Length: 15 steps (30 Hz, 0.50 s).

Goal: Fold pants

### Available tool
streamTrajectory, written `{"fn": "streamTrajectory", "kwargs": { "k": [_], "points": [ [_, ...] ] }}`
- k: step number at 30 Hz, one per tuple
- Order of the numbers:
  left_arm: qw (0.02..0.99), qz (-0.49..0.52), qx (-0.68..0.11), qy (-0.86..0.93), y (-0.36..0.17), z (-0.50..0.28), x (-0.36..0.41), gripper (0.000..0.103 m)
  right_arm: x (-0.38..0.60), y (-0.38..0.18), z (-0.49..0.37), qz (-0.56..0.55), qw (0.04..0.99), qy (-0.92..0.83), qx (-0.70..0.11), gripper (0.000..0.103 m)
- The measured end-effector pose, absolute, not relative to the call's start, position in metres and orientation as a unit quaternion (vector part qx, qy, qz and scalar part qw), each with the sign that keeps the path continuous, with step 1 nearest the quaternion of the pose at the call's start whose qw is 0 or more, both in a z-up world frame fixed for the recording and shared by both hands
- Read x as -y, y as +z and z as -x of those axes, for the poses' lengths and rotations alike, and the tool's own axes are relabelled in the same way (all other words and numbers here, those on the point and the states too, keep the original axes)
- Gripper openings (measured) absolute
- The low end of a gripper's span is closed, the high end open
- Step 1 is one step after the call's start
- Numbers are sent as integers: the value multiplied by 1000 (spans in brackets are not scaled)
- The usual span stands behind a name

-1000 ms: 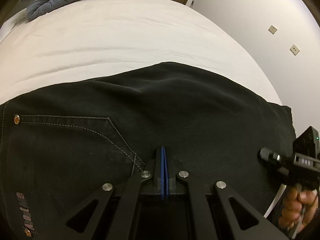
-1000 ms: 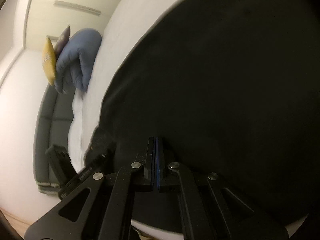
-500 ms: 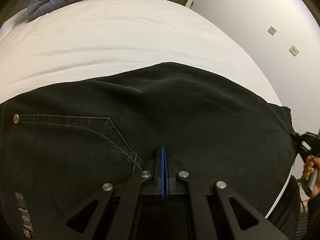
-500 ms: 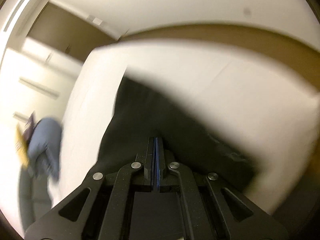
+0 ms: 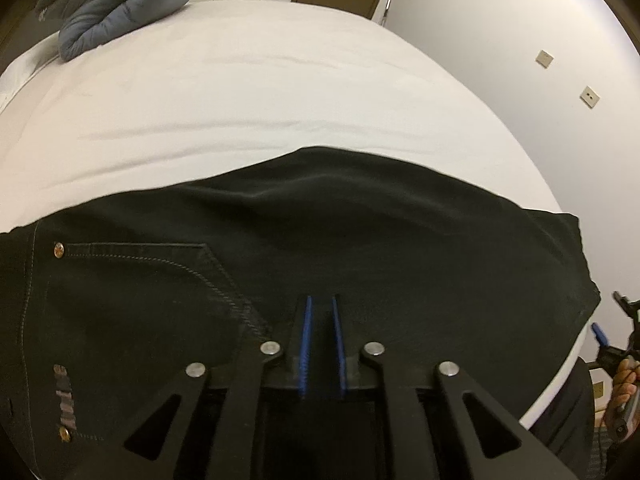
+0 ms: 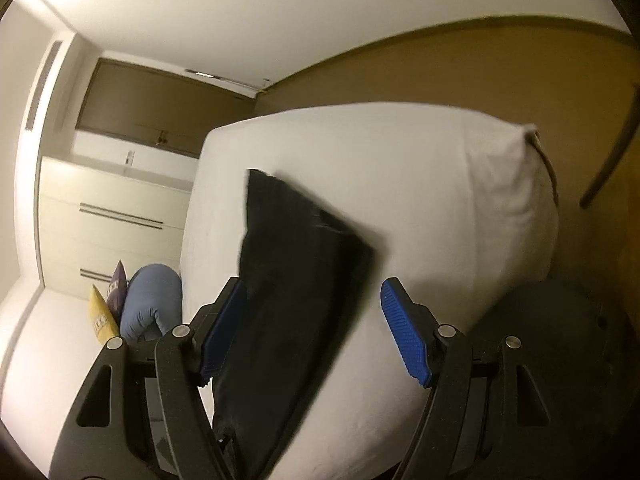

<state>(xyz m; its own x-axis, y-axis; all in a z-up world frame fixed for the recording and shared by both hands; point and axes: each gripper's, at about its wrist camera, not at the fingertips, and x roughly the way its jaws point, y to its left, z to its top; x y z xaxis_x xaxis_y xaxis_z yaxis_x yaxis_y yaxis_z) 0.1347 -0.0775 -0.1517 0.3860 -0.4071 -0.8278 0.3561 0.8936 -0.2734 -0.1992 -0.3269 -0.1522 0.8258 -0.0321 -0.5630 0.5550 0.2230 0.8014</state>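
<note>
The black denim pants (image 5: 320, 248), folded into a broad flat rectangle, lie on the white-sheeted bed (image 5: 240, 92) near its front edge, with a stitched back pocket and copper rivets showing at the left of the left wrist view. The left hand-held gripper (image 5: 320, 312) sits low over the near edge of the pants, its two blue-padded fingers (image 5: 306, 340) parted by a narrow gap with only dark fabric showing behind them; the pictures do not settle whether any cloth is pinched between them, though the pads do not meet. At the far right of that view, off the corner of the bed, a sliver of the right hand-held gripper (image 5: 618, 332) shows with the person's right hand (image 5: 624, 384) wrapped on its handle.

From the right wrist view, the right hand-held gripper (image 6: 312, 332) is spread wide and released, its blue ribbed pads (image 6: 404, 336) well apart and holding nothing. The pants (image 6: 296, 280) lie beyond and between them on the bed (image 6: 440, 200), near its corner. A rolled grey-blue quilted duvet (image 5: 116, 4) rests at the far end of the bed, with a yellow cushion (image 6: 100, 316) and a purple cushion (image 6: 117, 290) just beside it.
</note>
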Motion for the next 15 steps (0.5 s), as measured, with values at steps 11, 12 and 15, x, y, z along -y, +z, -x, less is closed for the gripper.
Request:
{"fn": "streamTrajectory", "kwargs": {
  "k": [11,12,15],
  "points": [
    [813,37,-530,-239,-168,-140,85,23,346,-189,200,-656,720,-151,-170,55],
    [813,35,-529,-241,-168,-139,84,23,344,-190,195,-658,719,-147,-171,54],
    [813,33,-528,-243,-168,-138,82,23,344,-194,184,-657,721,-139,-171,47]
  ]
}}
